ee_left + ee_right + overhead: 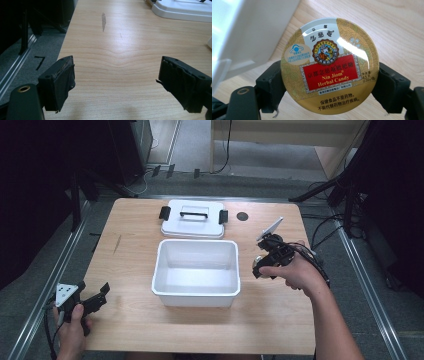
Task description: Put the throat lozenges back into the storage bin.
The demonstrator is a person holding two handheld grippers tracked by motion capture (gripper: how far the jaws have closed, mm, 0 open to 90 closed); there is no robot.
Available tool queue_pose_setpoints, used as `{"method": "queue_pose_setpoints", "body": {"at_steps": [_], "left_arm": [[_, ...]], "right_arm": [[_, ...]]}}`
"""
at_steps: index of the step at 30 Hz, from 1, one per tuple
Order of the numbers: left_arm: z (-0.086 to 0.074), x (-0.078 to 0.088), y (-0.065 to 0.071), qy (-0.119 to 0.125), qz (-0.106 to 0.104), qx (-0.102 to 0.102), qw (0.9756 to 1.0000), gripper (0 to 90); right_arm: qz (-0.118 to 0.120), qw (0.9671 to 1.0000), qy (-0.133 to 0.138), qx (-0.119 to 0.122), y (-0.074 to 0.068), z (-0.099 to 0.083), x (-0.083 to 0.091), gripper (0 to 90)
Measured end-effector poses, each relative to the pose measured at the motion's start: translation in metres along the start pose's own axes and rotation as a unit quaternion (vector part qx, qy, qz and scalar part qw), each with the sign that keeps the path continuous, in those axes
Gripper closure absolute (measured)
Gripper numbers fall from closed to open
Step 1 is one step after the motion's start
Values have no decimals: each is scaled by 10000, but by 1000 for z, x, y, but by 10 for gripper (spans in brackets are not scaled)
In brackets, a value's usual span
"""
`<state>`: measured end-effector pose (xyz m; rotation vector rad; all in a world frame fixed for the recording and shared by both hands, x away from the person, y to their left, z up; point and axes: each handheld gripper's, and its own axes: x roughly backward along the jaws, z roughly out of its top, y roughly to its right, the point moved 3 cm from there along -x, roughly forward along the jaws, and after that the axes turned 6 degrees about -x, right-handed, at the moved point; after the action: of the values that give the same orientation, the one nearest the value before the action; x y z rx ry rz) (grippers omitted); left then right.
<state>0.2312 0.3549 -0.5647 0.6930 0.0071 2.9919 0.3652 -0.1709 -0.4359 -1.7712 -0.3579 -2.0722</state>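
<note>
Two hand-held black grippers, bare forearms, no sleeves in sight.

The left gripper (92, 301) carries a grey three-cornered plate dotted with small holes, and a dark cable trails from its handle; in its own view the two black jaws are blocky, faced with worn, fraying pads (65, 75) and set with small screws. The right gripper (267, 256) is black too, topped by a pale plate, with black cables looping over the right hand (295, 270).

Pale wooden table (130, 220) on grey floor (50, 265), dark surroundings.
</note>
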Motion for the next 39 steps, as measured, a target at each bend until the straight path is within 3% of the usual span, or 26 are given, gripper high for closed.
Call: {"method": "queue_pose_setpoints", "body": {"at_steps": [8,22,39], "left_arm": [[0,0,0,0,-14,-15,10000,139],[0,0,0,1,-7,-5,10000,139],[0,-1,0,-1,-29,3,10000,139]], "right_arm": [[-53,9996,53,261,-18,14,18,209],[-69,9985,116,521,-47,34,33,210],[105,9941,309,1038,-84,49,31,209]]}}
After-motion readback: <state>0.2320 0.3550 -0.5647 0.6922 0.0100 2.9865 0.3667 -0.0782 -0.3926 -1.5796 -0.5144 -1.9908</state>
